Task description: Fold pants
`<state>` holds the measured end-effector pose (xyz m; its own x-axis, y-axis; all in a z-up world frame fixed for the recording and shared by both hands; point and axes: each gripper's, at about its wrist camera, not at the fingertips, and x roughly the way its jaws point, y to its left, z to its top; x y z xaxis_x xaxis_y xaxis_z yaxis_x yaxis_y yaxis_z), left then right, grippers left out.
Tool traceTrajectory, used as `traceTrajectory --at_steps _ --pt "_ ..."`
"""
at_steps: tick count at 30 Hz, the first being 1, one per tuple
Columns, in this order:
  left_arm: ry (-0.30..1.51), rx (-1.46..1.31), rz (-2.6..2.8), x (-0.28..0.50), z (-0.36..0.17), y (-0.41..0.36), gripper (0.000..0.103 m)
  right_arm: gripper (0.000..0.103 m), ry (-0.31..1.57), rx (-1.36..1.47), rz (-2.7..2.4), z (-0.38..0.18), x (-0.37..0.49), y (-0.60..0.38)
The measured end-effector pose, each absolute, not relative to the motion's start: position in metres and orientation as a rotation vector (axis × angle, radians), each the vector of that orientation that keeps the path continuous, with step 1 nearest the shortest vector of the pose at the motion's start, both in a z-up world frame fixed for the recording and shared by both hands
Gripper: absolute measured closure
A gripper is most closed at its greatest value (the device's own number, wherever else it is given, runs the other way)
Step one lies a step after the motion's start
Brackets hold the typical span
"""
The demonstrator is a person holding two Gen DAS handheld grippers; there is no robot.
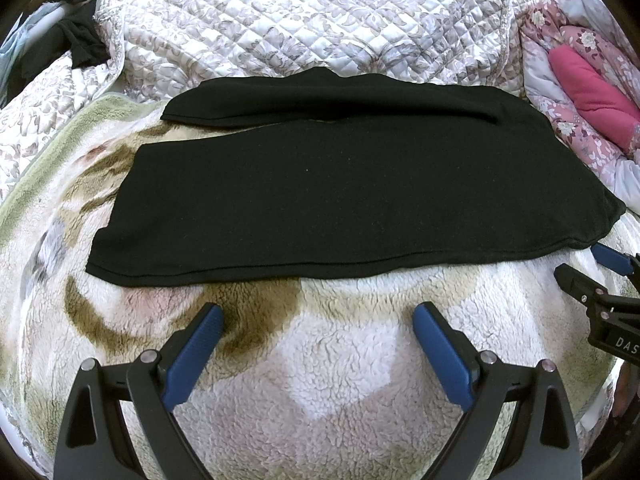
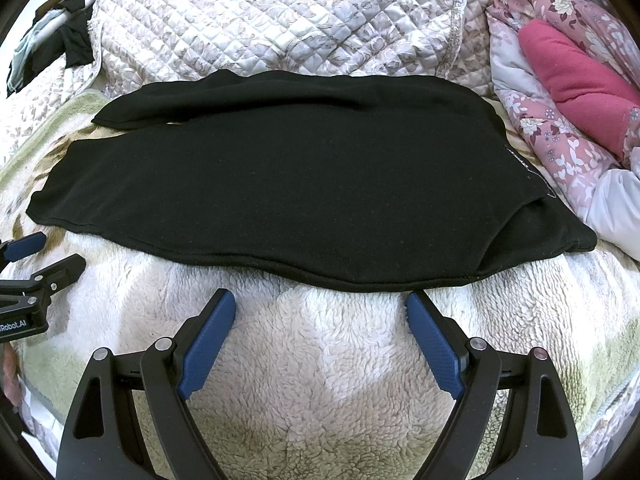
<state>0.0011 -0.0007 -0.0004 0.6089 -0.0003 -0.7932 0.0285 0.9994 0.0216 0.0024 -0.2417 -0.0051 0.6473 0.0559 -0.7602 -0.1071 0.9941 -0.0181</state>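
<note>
Lying flat across a fleece blanket (image 1: 328, 364) are the black pants (image 1: 340, 200), spread sideways with the legs reaching toward the left and one leg set slightly behind the other. In the right wrist view, the waist end of the pants (image 2: 280, 184) is seen at the right, where a thin line of pale print runs along the fabric but is too small to be read. The left gripper (image 1: 318, 316) is held wide open just short of the near hem, nothing being gripped between its blue pads (image 1: 200, 344). The right gripper (image 2: 320, 304) is likewise spread wide and empty, its right fingertip almost at the hem. On the left gripper's body, seen at the left edge of the right wrist view, the letters "Robot.AI" are legible; on the right gripper's body, in the left wrist view, "DAS" is legible. A quilted bedspread (image 1: 300, 20) is seen behind, and a floral comforter (image 2: 560, 120) with a pink cloth (image 2: 576, 80) at the right.
</note>
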Motion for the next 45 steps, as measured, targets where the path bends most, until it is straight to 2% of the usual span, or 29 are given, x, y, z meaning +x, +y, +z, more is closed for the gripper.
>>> traceTrajectory --at_steps 25,35,45 --pt "0.918 -0.019 -0.064 -0.001 0.006 0.005 0.006 0.016 0.839 0.035 0.155 0.004 -0.004 -0.262" --pt "0.898 -0.141 -0.097 -0.001 0.010 0.021 0.006 0.016 0.846 0.166 0.097 0.008 0.000 -0.294" --pt "0.883 -0.433 -0.066 0.016 0.007 0.076 0.008 0.016 0.816 0.387 0.066 0.007 0.023 -0.335"
